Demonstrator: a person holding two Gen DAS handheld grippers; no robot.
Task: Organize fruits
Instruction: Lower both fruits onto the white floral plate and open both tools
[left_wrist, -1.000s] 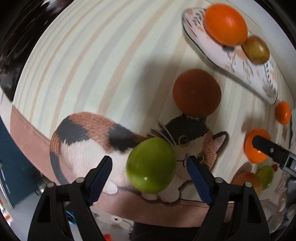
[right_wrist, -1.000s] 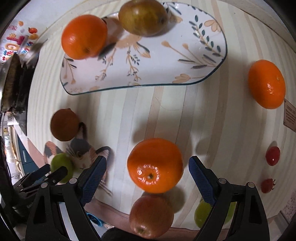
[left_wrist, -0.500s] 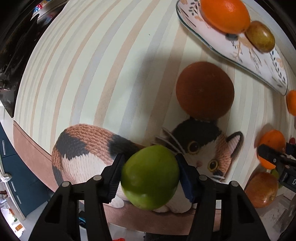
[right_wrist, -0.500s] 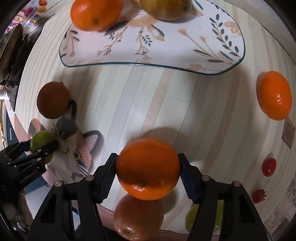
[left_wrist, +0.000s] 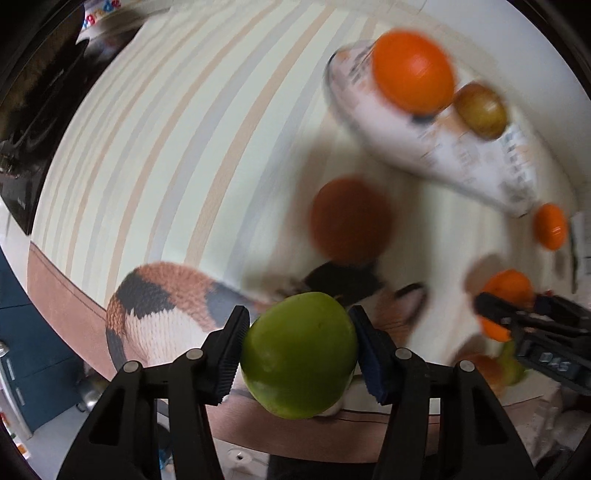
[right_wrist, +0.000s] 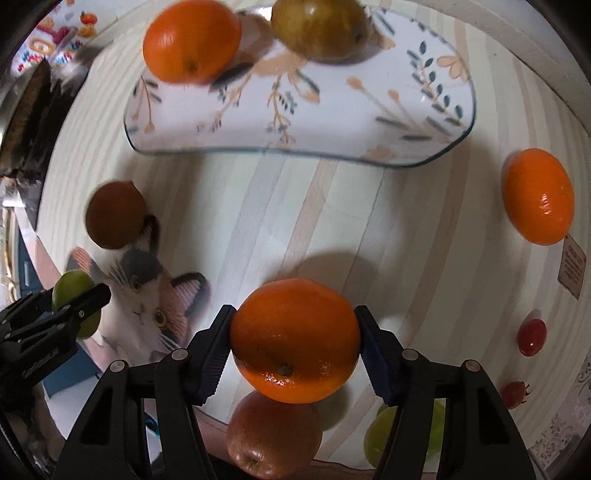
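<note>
Two hand-held grippers, left (left_wrist: 298, 350) clamping green apple (left_wrist: 299, 354), right (right_wrist: 295, 341) clamping orange (right_wrist: 295, 339), above striped cat-print tablecloth (right_wrist: 332, 221).

An orange (right_wrist: 295, 339) was clamped between the pads of the right hand-held gripper (right_wrist: 295, 345) at lower centre; a plate (right_wrist: 332, 122) was seen above.
</note>
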